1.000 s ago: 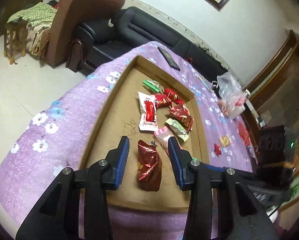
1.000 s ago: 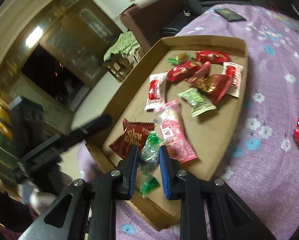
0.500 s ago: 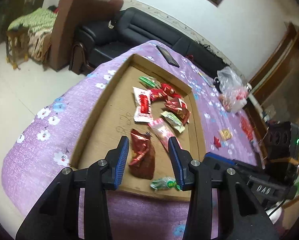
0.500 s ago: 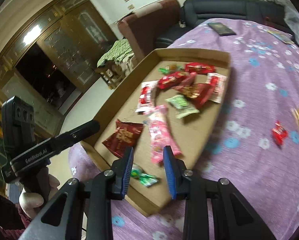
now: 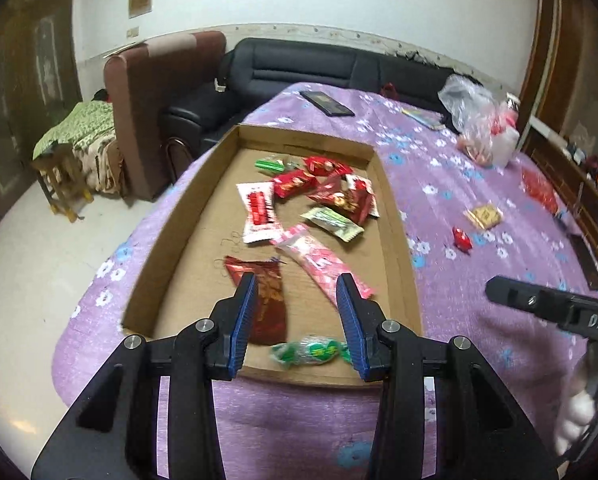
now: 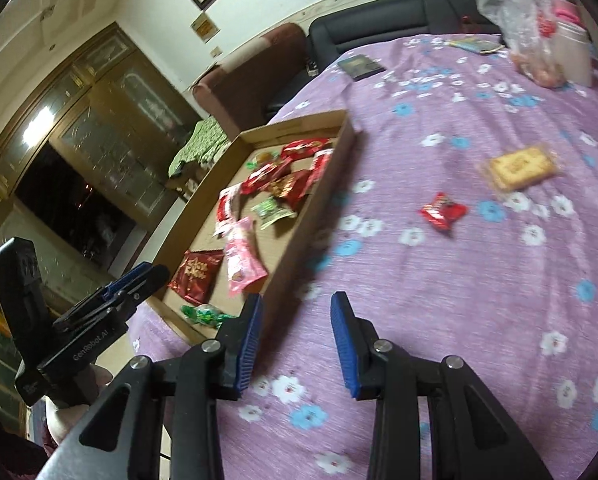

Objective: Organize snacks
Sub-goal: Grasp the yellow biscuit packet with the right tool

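A living room with a black leather sofa (image 5: 339, 68) and a table under a purple flowered cloth (image 6: 439, 280). On the cloth lies a shallow brown cardboard tray (image 5: 395, 216) holding mixed snack packets: a dark red foil packet (image 5: 267, 300), a pink plastic packet (image 5: 319, 260) and a green twist-wrapped candy (image 5: 311, 351) near the front edge, with a cluster of red, white and green packets farther back. Outside the tray, well apart from it, lie a small red wrapped candy (image 6: 443, 211) and a clear-wrapped yellow cracker (image 6: 517, 166). The left gripper (image 5: 297, 320) hovers over the tray's front, jaws apart, gripping nothing. The right gripper (image 6: 295, 342) hangs over bare cloth just beside the tray, jaws opening, nothing between them. The remaining snacks are judged light, soft and crinkly; the foil is likely slippery, the cracker brittle. Each is best pinched across its flat middle or a sealed end, gently in the cracker's case.
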A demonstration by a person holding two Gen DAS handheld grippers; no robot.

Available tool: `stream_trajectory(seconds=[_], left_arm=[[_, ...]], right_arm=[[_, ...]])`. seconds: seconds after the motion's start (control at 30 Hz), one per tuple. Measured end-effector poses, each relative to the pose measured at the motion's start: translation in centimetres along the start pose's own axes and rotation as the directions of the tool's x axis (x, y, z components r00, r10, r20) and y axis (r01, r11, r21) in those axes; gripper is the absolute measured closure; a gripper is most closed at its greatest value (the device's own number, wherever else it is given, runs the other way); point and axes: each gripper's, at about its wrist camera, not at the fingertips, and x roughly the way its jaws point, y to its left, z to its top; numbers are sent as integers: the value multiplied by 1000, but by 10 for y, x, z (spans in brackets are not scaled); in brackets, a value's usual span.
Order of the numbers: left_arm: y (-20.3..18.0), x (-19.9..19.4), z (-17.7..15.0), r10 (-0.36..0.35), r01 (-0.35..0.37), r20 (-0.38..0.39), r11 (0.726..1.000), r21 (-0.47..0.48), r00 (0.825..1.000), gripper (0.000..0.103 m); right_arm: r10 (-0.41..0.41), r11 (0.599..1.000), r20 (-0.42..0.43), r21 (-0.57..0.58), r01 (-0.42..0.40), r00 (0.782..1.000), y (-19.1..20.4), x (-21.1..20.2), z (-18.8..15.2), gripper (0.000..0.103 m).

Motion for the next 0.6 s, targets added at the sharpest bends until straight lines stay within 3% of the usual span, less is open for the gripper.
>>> stream_trajectory(seconds=[0.3,0.6], left_arm=[[-29,9,1,62,-59,-44,995,81,997,62],[-53,10,1,70,-63,-57,990,126,996,62]], right_arm=[[-28,994,55,104,22,998,-47,-23,2,62],[-36,988,73,151,24,997,-74,-36,-4,61]])
